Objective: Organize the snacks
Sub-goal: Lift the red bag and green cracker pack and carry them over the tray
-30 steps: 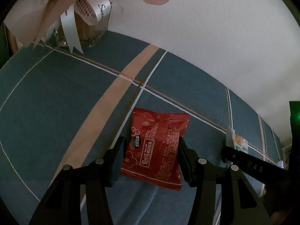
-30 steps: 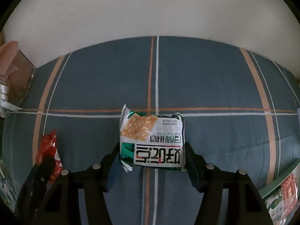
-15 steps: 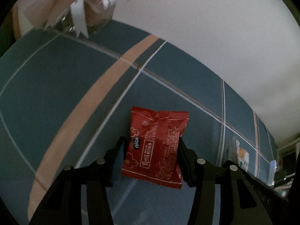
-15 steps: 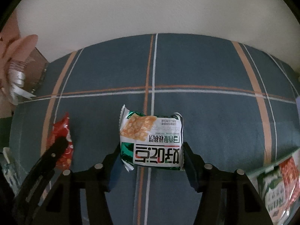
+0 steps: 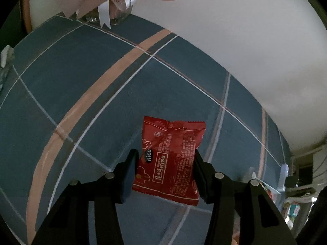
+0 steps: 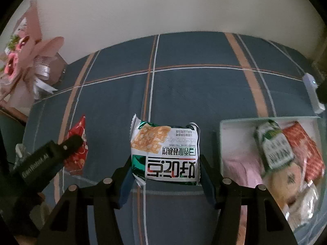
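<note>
Left wrist view: the left gripper (image 5: 165,171) holds a red snack packet (image 5: 170,159) by its two side edges, pads pressed against the wrapper, jaws set narrow to the packet's width. The packet hangs clear of the blue plaid tablecloth (image 5: 81,85), its long axis running forward along the fingers, sealed top edge away from the camera. A vase with ribbon (image 5: 110,14) stands at the far edge of the cloth, well apart from the packet. Right wrist view: the right gripper (image 6: 165,175) clamps a green-and-white cracker packet (image 6: 165,151) in the same manner, pads on both side edges, print upside down to the camera, long axis forward. Taking the white tray (image 6: 222,143) as landmark: it lies just to the right of the cracker packet and already holds several snacks. The left gripper with its red packet appears on the far side of the cracker packet from the tray. Judgement: the right hand is nearer the tray and should deposit first with a short move rightward.
</note>
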`<state>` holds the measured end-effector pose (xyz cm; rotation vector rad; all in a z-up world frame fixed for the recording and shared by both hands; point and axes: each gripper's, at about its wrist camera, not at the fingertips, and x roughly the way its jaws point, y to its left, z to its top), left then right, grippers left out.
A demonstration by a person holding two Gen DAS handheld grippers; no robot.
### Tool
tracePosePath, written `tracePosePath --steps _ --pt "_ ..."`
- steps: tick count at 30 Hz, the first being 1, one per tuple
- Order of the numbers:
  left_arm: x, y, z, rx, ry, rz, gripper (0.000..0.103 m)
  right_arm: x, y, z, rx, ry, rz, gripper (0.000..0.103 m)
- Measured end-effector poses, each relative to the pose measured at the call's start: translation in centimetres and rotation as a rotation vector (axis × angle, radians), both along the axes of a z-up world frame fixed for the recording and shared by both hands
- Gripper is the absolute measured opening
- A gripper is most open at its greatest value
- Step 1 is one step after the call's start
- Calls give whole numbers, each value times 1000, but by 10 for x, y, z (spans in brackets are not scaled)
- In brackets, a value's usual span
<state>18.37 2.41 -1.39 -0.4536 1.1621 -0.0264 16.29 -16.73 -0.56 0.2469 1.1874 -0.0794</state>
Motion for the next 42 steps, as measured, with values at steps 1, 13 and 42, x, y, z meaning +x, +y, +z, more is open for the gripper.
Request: tracePosePath --steps 1,13,42 --pt "-4 -2 4 -1 -4 -2 53 -7 0 5 2 -9 0 61" --pt "-69 -43 47 -6 -95 -37 53 -87 -15 46 -38 -91 -6 61" --pt "-116 -188 63 -23 -197 -402 53 -159 -181 48 25 -55 -357 61"
